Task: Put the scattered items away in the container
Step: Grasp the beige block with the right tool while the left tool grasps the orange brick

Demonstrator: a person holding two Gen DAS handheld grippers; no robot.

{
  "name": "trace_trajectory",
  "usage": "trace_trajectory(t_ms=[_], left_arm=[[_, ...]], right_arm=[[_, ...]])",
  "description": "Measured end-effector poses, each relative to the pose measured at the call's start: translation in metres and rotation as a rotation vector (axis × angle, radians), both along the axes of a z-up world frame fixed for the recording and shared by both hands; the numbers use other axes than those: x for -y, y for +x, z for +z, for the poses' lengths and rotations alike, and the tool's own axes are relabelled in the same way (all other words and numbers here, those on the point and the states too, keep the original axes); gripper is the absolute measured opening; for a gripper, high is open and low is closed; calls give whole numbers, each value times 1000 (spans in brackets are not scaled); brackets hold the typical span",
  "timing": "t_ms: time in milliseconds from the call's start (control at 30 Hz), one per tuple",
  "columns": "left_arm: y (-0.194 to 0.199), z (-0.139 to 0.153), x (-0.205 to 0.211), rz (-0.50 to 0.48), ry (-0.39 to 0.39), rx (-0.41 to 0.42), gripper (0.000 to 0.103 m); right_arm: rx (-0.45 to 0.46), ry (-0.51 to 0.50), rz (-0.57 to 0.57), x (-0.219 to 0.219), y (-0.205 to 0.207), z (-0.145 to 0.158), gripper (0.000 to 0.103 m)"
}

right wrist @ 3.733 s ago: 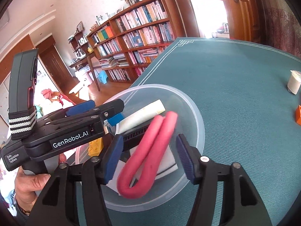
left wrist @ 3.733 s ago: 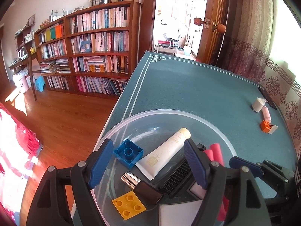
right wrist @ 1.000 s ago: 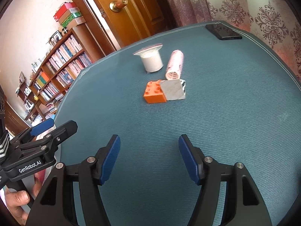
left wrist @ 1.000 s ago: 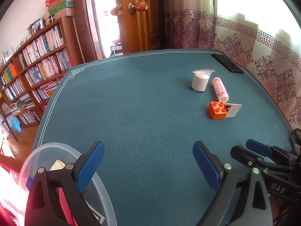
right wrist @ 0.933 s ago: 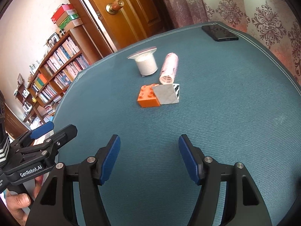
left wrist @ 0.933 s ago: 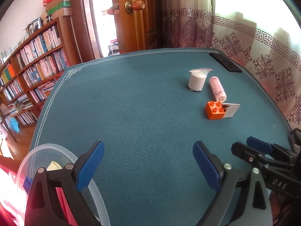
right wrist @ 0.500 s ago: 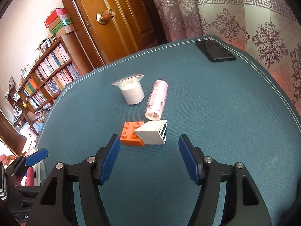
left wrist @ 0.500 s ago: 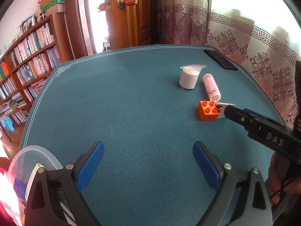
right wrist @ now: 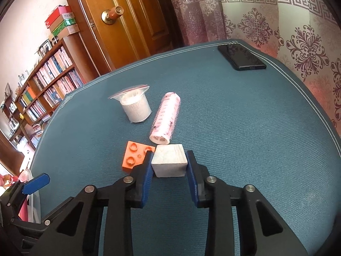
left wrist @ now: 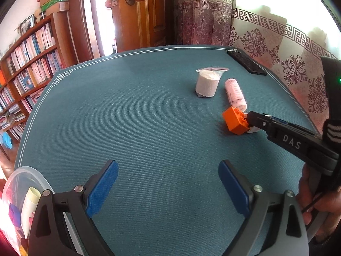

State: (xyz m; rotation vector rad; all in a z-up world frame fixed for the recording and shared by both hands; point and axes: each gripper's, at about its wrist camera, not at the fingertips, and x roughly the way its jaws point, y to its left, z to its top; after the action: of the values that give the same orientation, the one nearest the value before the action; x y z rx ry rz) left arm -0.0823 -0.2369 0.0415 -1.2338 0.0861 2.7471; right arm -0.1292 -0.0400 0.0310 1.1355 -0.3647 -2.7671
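teal table (left wrist: 149, 111) beside bookshelf (left wrist: 25, 68), wooden door (right wrist: 127, 21)

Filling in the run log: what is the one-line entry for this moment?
right gripper: shut on white cube | left gripper: open, unladen | orange brick: beside cube | container: part-filled

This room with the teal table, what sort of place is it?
Most likely a room in a home, perhaps a study: a bookcase packed with books, a wooden door with a brass knob, and patterned curtains beside the cloth-covered table.
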Motion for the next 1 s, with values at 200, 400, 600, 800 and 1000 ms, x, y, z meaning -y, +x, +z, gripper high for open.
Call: trace_trajectory(t_ms=[200, 400, 600, 800, 1000], left_arm=[[-8, -1, -13, -23, 14, 8, 97], [-21, -2, -28, -39, 33, 10, 97], [-37, -3, -49, -73, 51, 5, 97], [-54, -7, -59, -75, 47, -5, 90], [-62, -14, -60, -82, 51, 13, 75]], right_arm=[[-7, 1, -5, -5, 10, 1, 32], [-12, 17, -61, -18, 17, 1, 32], [-10, -9, -107, -35, 19, -1, 33], [-27, 15, -124, -39, 21, -1, 33], [-30, 35, -132, -40, 21, -1, 32]])
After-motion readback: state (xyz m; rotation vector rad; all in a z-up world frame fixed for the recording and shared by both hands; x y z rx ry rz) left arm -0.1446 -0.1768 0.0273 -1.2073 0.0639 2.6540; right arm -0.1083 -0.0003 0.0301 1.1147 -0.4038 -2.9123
